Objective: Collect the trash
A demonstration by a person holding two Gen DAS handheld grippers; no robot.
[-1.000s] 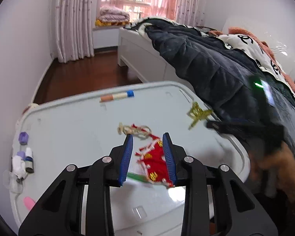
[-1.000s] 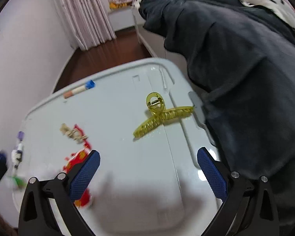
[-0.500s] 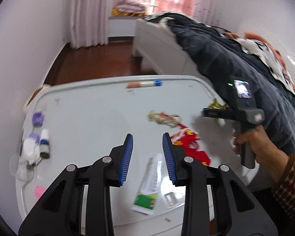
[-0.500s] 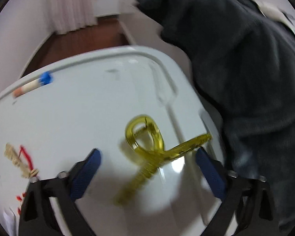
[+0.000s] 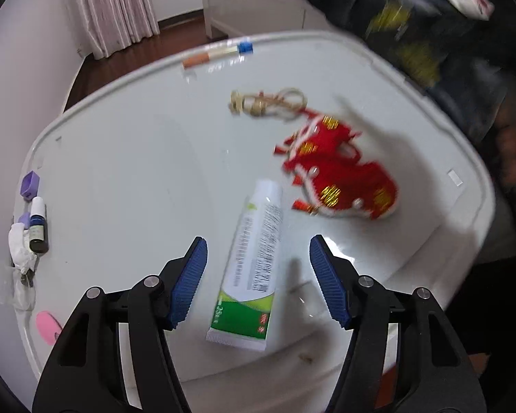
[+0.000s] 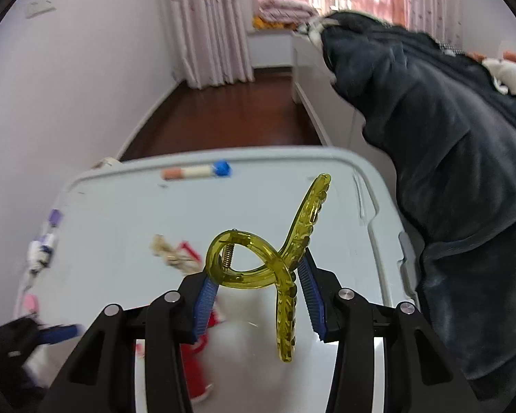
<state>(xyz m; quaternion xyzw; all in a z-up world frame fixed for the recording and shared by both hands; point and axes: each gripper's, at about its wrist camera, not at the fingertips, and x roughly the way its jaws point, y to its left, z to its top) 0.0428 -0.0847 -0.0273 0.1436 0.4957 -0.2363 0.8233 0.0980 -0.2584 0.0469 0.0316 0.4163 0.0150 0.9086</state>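
The jaws of the right gripper, having just been closing, are clenching the yellow hair claw and holding it clear above the bench, angled forward and down. The left gripper is tilting steeply down over the bench, its jaws having just been spreading and now standing released astride the white and green tube, touching nothing.

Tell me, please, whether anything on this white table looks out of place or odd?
The small dropper bottle at the table's left edge stands open, with its purple cap lying apart beside it. Crumpled white tissue leans against it.
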